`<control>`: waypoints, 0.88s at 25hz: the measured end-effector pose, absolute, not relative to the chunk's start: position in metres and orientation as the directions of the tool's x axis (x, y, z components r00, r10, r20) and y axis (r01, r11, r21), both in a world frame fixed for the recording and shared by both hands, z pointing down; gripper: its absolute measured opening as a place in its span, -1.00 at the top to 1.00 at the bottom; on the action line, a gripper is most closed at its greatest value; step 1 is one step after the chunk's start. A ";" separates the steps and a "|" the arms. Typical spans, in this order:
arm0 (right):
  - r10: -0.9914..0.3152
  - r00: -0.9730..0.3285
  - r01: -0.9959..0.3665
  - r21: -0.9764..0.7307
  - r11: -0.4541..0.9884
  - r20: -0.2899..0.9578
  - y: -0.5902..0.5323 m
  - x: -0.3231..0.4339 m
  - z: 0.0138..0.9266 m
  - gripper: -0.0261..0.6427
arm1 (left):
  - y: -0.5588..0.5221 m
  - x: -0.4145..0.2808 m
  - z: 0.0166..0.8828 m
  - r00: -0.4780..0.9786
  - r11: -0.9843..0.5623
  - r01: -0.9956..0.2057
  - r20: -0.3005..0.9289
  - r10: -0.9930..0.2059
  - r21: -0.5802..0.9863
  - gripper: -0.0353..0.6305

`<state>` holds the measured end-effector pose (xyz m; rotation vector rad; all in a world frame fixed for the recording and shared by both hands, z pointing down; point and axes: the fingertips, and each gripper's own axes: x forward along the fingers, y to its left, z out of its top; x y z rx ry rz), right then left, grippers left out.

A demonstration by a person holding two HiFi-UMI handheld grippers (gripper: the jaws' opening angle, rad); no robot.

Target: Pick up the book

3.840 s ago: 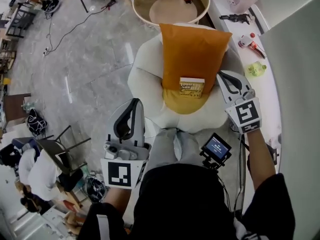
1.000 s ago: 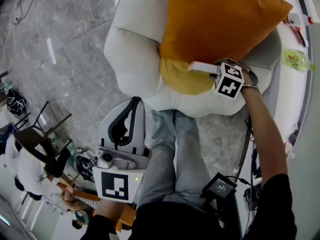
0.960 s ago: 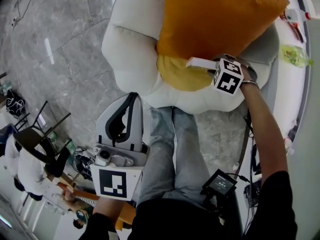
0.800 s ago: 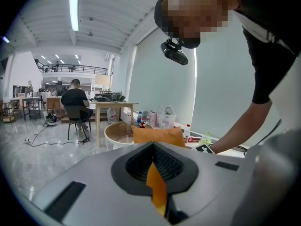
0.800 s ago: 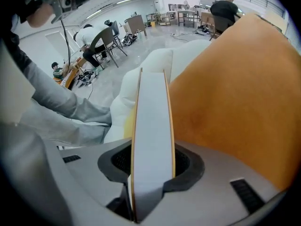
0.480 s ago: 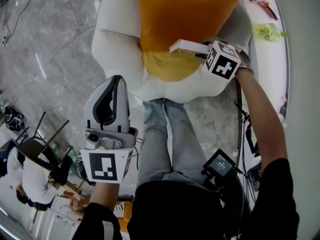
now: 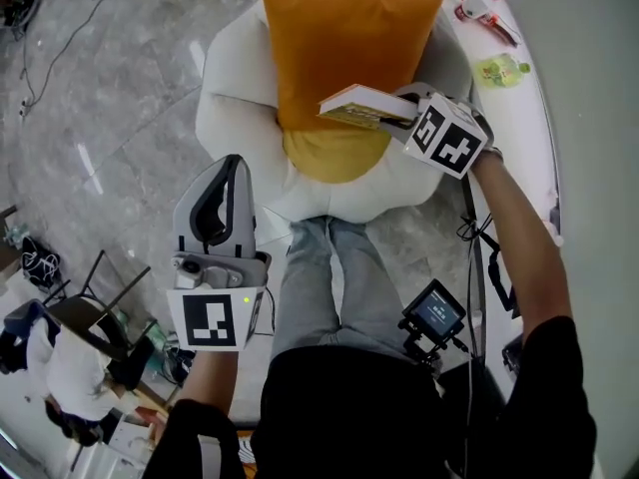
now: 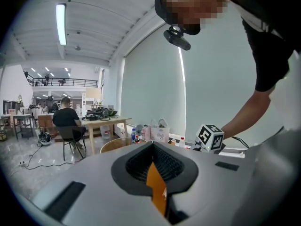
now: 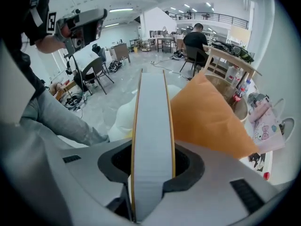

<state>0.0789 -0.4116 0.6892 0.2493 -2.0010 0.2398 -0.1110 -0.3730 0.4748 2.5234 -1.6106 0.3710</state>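
Observation:
The book [image 7: 357, 106], with yellow covers and a white page block [image 9: 151, 126], hangs in the air in front of the orange pillow [image 7: 339, 38]. My right gripper [image 7: 404, 118] is shut on it from the right, and in the right gripper view the page edge runs straight out between the jaws. The gripper's marker cube [image 7: 446, 136] also shows in the left gripper view [image 8: 210, 138]. My left gripper [image 7: 235, 163] is held up at the left over the floor, shut and holding nothing. In its own view only a thin slit of orange shows between the pads [image 8: 141, 161].
A white cushioned chair [image 7: 240, 98] holds the orange pillow and a yellow cushion [image 7: 329, 158]. The person's legs in grey jeans [image 7: 329, 277] stand before it. A white ledge [image 7: 529, 118] at the right carries a green item [image 7: 499, 68] and a red tool [image 7: 477, 8]. Dark chairs [image 7: 110, 287] stand at lower left.
The right gripper has risen with the book, lifting it from the yellow cushion to in front of the orange pillow. The left gripper has risen too.

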 end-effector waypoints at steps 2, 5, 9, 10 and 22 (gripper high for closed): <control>-0.095 -0.445 -0.293 -0.045 0.955 0.890 -0.413 0.076 0.668 0.47 | -0.369 -0.110 0.460 0.408 -0.429 -0.903 0.253 -0.877 -0.032 0.86; -0.132 -0.478 -0.315 -0.029 0.948 0.868 -0.417 0.072 0.639 0.47 | -0.366 -0.114 0.446 0.400 -0.422 -0.906 0.246 -0.883 -0.042 0.86; -0.169 -0.519 -0.330 -0.015 0.944 0.838 -0.419 0.070 0.599 0.47 | -0.361 -0.115 0.428 0.380 -0.404 -0.914 0.255 -0.889 -0.046 0.86; -0.180 -0.530 -0.334 -0.009 0.943 0.828 -0.419 0.070 0.588 0.47 | -0.360 -0.114 0.423 0.382 -0.407 -0.912 0.251 -0.890 -0.056 0.86; -0.334 -0.704 -0.429 -0.001 0.903 0.627 -0.414 0.085 0.442 0.47 | -0.350 -0.096 0.356 0.348 -0.366 -0.928 0.183 -0.920 -0.076 0.86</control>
